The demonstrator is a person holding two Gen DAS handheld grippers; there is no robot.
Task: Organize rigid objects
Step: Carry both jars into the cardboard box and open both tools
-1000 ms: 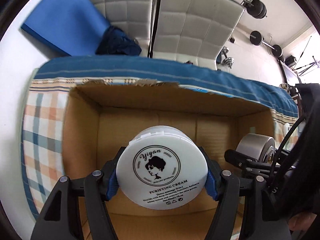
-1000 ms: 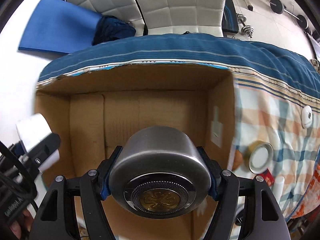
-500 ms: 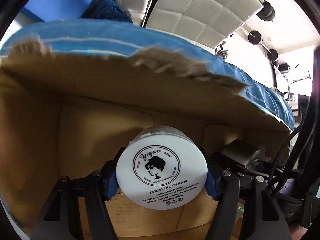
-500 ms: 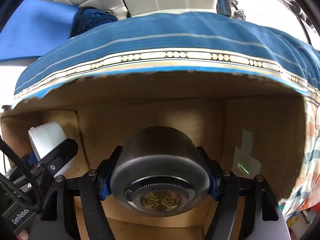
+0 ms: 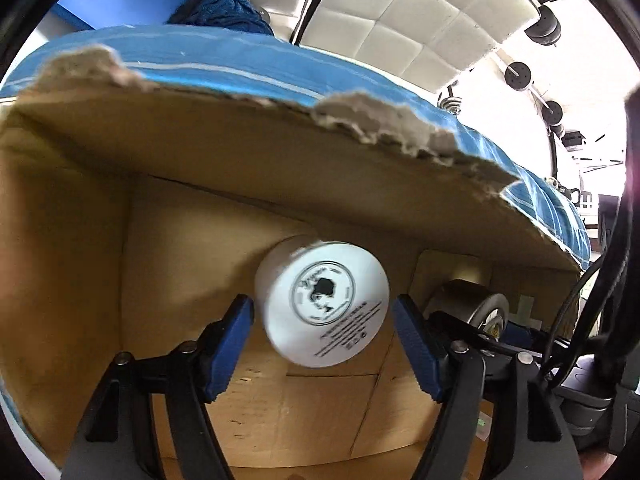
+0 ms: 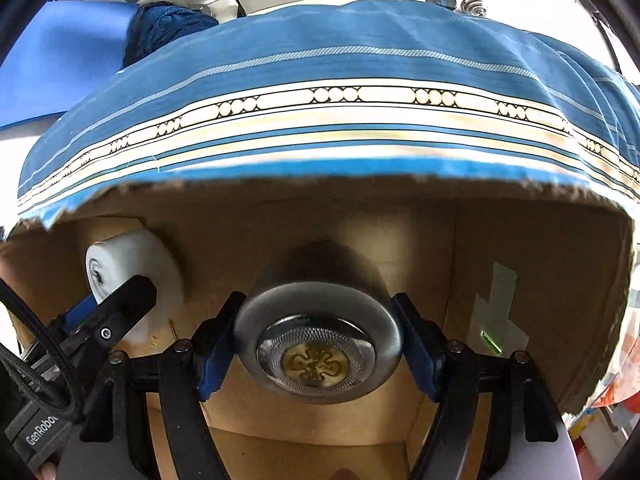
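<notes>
Cardboard box [image 5: 280,168] fills my left wrist view: my left gripper's [image 5: 322,350] jaws are opening, pads clear of the blurred white cream jar [image 5: 324,304] between them, inside the box. On the right wrist view, my right gripper [image 6: 318,344] is opening too, the grey metal tin [image 6: 318,344] between its pads with hardly any gap, also inside the box.

One cardboard box [image 5: 280,168], one white cream jar [image 5: 324,308], one round metal tin [image 6: 318,344], two claws, left claw [image 5: 322,344] and right claw [image 6: 318,350], one blue striped cloth [image 6: 320,72], one blue mat [image 6: 60,64], two white padded panels [image 5: 400,20]
</notes>
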